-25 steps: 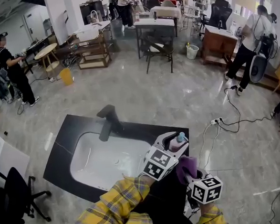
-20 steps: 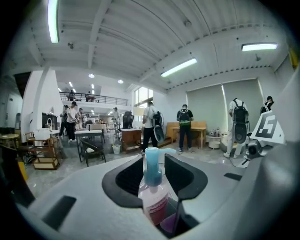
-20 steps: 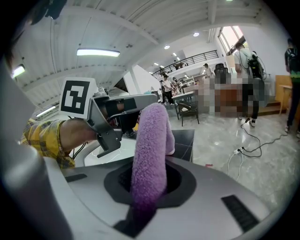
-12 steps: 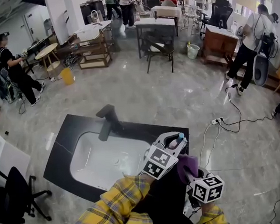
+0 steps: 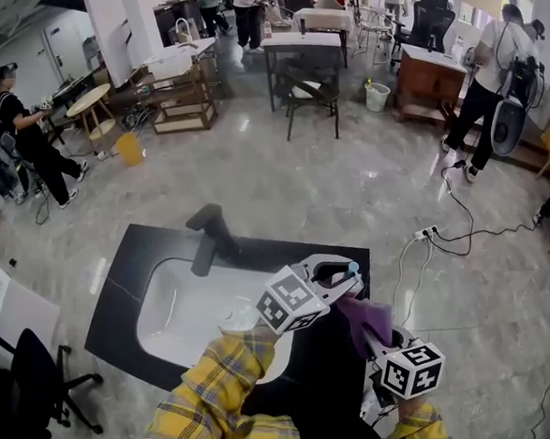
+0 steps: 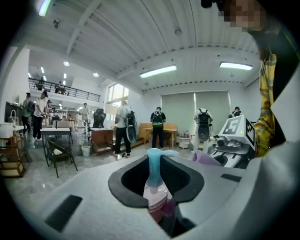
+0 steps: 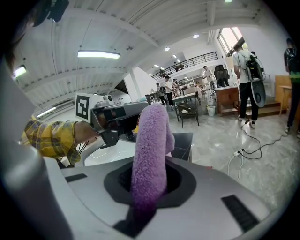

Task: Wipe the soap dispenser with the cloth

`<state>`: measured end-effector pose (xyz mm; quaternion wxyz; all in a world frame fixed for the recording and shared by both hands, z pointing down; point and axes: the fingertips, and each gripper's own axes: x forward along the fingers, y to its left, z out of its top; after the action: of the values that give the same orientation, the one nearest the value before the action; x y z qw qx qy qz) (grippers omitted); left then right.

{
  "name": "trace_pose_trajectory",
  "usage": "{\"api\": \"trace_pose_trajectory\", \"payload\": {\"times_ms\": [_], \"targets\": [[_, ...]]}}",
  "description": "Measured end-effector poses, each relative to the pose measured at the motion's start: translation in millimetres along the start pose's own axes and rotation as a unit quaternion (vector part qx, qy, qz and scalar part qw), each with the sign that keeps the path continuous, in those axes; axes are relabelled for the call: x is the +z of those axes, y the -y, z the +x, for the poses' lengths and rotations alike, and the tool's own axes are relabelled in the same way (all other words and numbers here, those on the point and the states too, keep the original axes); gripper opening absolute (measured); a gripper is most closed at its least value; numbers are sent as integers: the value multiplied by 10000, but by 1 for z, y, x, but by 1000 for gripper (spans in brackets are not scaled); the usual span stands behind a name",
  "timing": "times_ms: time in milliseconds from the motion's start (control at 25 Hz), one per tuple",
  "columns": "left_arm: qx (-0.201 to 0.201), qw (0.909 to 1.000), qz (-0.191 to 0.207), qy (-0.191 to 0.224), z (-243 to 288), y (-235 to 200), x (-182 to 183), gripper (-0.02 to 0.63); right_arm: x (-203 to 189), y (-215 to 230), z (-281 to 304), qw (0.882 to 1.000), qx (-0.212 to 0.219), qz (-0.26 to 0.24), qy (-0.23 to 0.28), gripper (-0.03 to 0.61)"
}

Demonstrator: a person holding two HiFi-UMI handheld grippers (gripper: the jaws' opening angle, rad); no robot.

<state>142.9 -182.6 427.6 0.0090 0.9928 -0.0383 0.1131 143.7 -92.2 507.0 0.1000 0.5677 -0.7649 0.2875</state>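
Note:
The soap dispenser [image 6: 154,190], a clear bottle of pink liquid with a light blue pump [image 5: 352,268], stands upright between the jaws of my left gripper [image 5: 338,275] over the right end of the black sink counter [image 5: 120,290]. These jaws have just been closing and now press on the bottle. My right gripper [image 5: 383,347] is just right of it and nearer me, shut on a fluffy purple cloth [image 7: 150,154] that sticks up from its jaws. The cloth [image 5: 364,316] hangs close beside the dispenser; I cannot tell if they touch.
A white basin [image 5: 197,313] and a black faucet [image 5: 210,232] lie left of the grippers. A black office chair [image 5: 24,391] stands at the near left. A cable with a power strip [image 5: 426,236] runs over the floor at the right. People, tables and chairs fill the room's far side.
The left gripper has shifted left and turned, and its jaws have closed on the dispenser. The right gripper with the cloth has stayed put.

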Motion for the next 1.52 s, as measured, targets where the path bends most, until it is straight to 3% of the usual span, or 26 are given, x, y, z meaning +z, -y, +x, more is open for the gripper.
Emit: {"api": "trace_pose_trajectory", "payload": {"times_ms": [280, 560, 960, 1240, 1520], "targets": [[-624, 9980, -75, 105, -7, -1, -1, 66, 8, -7, -5, 9998, 18, -157, 103, 37], [-1001, 9950, -64, 1, -15, -5, -1, 66, 16, -12, -11, 9996, -8, -121, 256, 37], [-1459, 9859, 656, -491, -12, 7, -3, 66, 28, -16, -13, 9981, -55, -271, 544, 37], [-1431, 9871, 569, -440, -12, 7, -3, 66, 58, -17, -2, 9911, -168, -1059, 795, 37], [-1267, 9898, 474, -444, -9, 6, -4, 66, 60, -11, 24, 9918, -132, -1084, 668, 37]]}}
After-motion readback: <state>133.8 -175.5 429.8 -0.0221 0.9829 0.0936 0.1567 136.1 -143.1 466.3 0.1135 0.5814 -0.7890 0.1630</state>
